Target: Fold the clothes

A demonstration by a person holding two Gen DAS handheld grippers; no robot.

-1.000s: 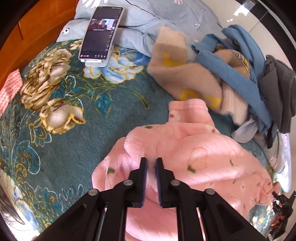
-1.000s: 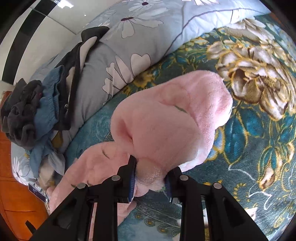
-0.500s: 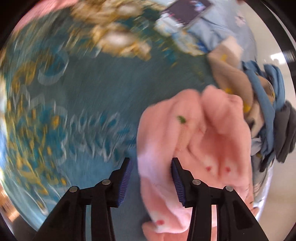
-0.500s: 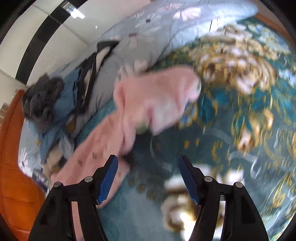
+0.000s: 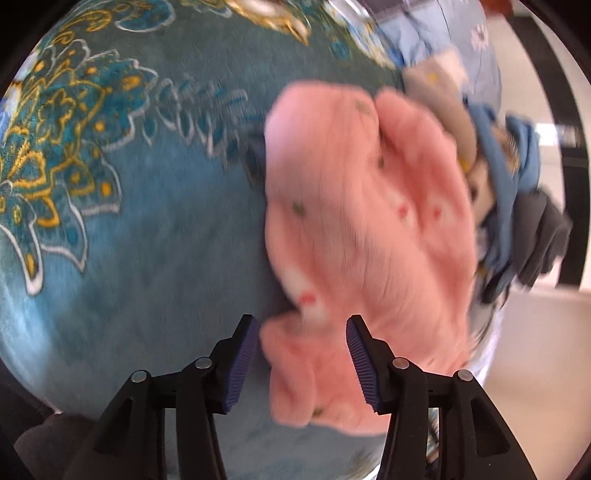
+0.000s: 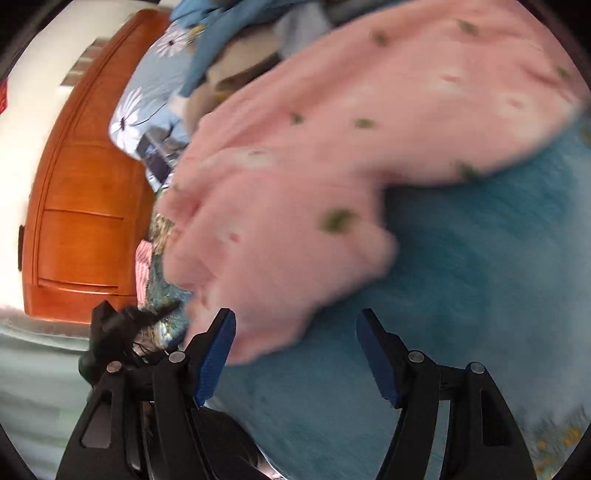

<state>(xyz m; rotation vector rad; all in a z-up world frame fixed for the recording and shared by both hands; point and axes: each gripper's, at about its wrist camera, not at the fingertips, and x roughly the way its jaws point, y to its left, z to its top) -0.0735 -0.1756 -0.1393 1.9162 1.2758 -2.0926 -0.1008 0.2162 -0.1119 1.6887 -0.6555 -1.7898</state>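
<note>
Left wrist view
Left gripper (image 5: 301,363): jaws apart and opening; the pads press on nothing.
Pink garment (image 5: 369,229): blurred fleece with small green and red marks, bunched on the blanket; its near end lies between the jaws, free of both pads.
Blanket (image 5: 147,229): teal, with gold and white flower patterns, spread under the garment and filling the left of the view.
Pile (image 5: 517,192): beige, blue and dark grey clothes heaped just beyond the garment at the right edge.
Pillow (image 5: 443,33): light blue with white flowers, at the top, behind the pile.

Right wrist view
Right gripper (image 6: 295,360): jaws wide apart, holding nothing.
Pink garment (image 6: 351,147): blurred, stretched from upper right down to lower left; its near edge sits just ahead of the left finger, whether it touches cannot be told.
Blanket (image 6: 461,295): bare teal under the right finger and across the lower right.
Pile (image 6: 236,44): blue and beige clothes at the top, behind the garment.
Pillow (image 6: 147,103): flowered, upper left, beside the headboard.
Headboard (image 6: 81,184): orange wood, along the left.
</note>
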